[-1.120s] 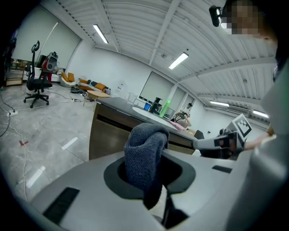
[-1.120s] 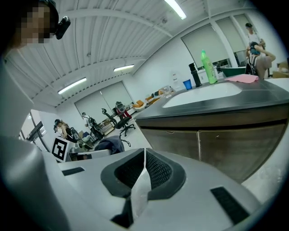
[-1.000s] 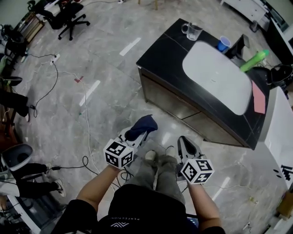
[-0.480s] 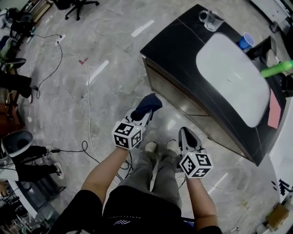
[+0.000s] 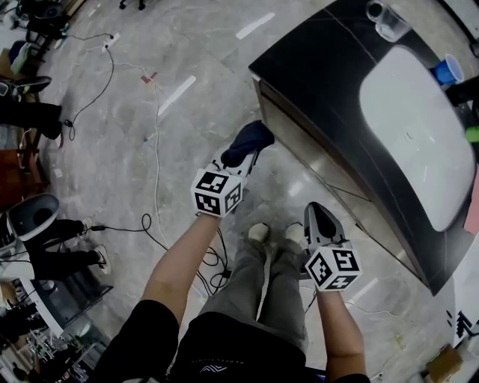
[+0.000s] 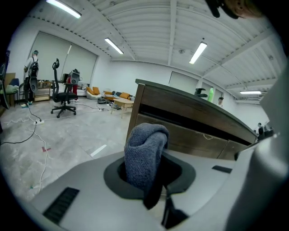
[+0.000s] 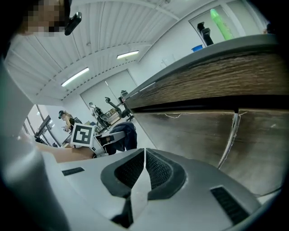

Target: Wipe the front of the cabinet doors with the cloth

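Note:
My left gripper (image 5: pixel 241 153) is shut on a dark blue cloth (image 5: pixel 248 141), which bulges up between its jaws as a grey-blue wad (image 6: pixel 144 153). It hangs a short way from the brown cabinet doors (image 5: pixel 314 161) under the black countertop (image 5: pixel 322 67). The cabinet front (image 6: pixel 189 131) fills the middle right of the left gripper view. My right gripper (image 5: pixel 318 217) is shut with nothing in it, its pads (image 7: pixel 156 169) pressed together, close to the wood door (image 7: pixel 203 135). The left gripper with the cloth (image 7: pixel 121 137) shows in the right gripper view.
A white sink basin (image 5: pixel 415 135), a glass jug (image 5: pixel 385 19) and a blue cup (image 5: pixel 447 71) sit on the counter. Cables (image 5: pixel 153 172) trail over the marble floor at left. Office chairs (image 6: pixel 63 92) stand far off. My legs and shoes (image 5: pixel 258 233) are between the grippers.
The head view has shifted closer to the cabinet. My left gripper with the cloth has risen toward the cabinet front. The right gripper stays shut near the doors.

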`<action>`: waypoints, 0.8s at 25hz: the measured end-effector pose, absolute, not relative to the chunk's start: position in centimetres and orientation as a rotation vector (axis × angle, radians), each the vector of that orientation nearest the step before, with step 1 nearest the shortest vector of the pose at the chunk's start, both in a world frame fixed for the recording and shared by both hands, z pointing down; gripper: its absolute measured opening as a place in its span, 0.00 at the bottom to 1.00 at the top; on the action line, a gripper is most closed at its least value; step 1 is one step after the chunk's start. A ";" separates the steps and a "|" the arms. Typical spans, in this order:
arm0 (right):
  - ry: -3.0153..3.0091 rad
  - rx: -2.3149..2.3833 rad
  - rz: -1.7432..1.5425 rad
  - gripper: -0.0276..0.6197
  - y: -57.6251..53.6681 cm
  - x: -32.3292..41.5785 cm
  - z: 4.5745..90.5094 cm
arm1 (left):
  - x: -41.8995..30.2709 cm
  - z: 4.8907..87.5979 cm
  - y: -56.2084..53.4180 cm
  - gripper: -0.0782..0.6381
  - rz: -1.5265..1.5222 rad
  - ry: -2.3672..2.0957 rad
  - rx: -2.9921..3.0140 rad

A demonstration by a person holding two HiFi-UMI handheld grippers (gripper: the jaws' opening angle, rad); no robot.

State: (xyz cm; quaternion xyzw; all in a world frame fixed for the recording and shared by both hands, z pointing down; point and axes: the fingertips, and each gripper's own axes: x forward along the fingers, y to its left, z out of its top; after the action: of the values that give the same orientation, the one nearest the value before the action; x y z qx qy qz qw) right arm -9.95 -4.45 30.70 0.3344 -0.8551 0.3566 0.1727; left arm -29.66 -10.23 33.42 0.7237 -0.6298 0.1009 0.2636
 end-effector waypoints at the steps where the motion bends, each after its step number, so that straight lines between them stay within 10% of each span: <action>1: -2.428 0.951 1.005 0.10 -4.8 -10.2 31.0 | -30.1 33.6 -10.7 0.21 0.267 -1.706 1.963; 20: -2.423 0.995 1.041 0.10 -5.8 -10.8 33.7 | -27.4 36.0 -14.8 0.21 0.239 -1.668 2.048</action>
State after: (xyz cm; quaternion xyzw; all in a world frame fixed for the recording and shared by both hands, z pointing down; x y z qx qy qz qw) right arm -10.75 -5.83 33.68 0.3483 -0.8484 0.3646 0.1610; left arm -27.40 -14.85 35.99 0.7493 -0.6101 0.0875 0.2422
